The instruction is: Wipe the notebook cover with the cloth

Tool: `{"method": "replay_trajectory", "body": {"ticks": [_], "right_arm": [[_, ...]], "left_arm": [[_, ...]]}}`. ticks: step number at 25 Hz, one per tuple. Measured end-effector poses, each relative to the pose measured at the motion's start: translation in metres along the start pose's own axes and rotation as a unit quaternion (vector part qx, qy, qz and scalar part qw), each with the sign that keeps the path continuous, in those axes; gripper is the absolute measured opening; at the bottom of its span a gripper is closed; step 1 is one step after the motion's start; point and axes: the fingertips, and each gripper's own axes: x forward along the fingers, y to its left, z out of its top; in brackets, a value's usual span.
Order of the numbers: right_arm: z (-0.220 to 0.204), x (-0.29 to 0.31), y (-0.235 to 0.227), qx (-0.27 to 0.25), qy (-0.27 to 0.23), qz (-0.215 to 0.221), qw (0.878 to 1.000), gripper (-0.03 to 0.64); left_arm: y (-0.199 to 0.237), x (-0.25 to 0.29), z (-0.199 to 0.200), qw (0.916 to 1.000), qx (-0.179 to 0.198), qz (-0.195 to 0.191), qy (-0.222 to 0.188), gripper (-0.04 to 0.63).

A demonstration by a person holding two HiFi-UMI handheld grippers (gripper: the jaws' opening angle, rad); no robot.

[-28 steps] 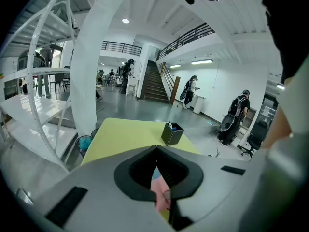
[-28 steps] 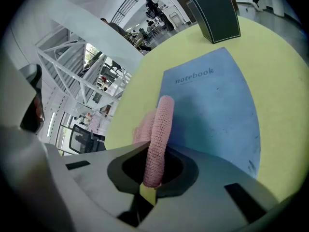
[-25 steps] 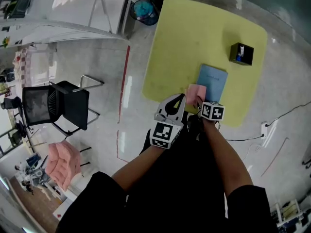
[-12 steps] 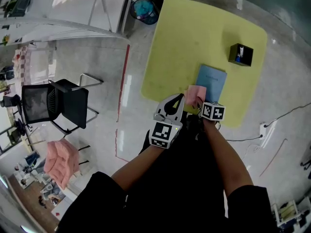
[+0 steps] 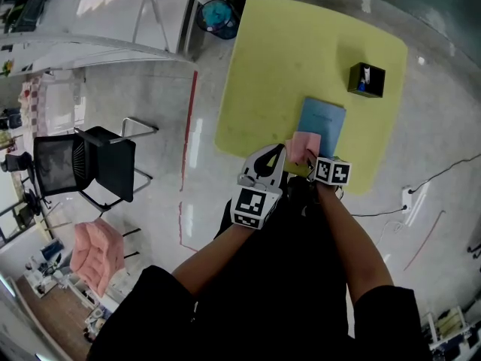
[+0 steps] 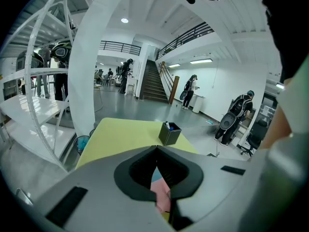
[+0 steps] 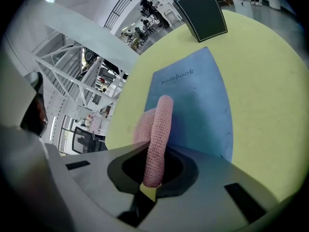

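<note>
The blue notebook (image 5: 324, 120) lies flat on the yellow table (image 5: 301, 43), cover up, with the word "notebook" printed near its far end. At the notebook's near left corner the pink cloth (image 5: 304, 146) rests partly on the cover and partly off it, on the table. The right gripper (image 5: 310, 159) sits right at the notebook's near edge, its jaws clamped on a fold of the cloth, which rises in a narrow ridge out over the cover. The left gripper (image 5: 279, 152) is held just left of that near corner, beside the cloth, its jaws closed together with nothing between them. Beyond the notebook's far right corner, apart from it, stands a small black box (image 5: 366, 80) with something blue and white inside. Well off to the notebook's left, on the floor, stands a black chair (image 5: 89, 162).
</note>
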Motion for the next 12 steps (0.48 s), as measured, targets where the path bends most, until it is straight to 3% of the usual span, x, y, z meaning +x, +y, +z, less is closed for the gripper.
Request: {"method": "replay_trajectory", "body": {"ticks": [12], "right_arm": [[-0.001,-0.016,-0.021,0.007,0.004,-0.005,1.0,0.035]], "left_arm": [[-0.019,0.002,0.0,1.0,0.006,-0.006,-0.003,0.006]]}}
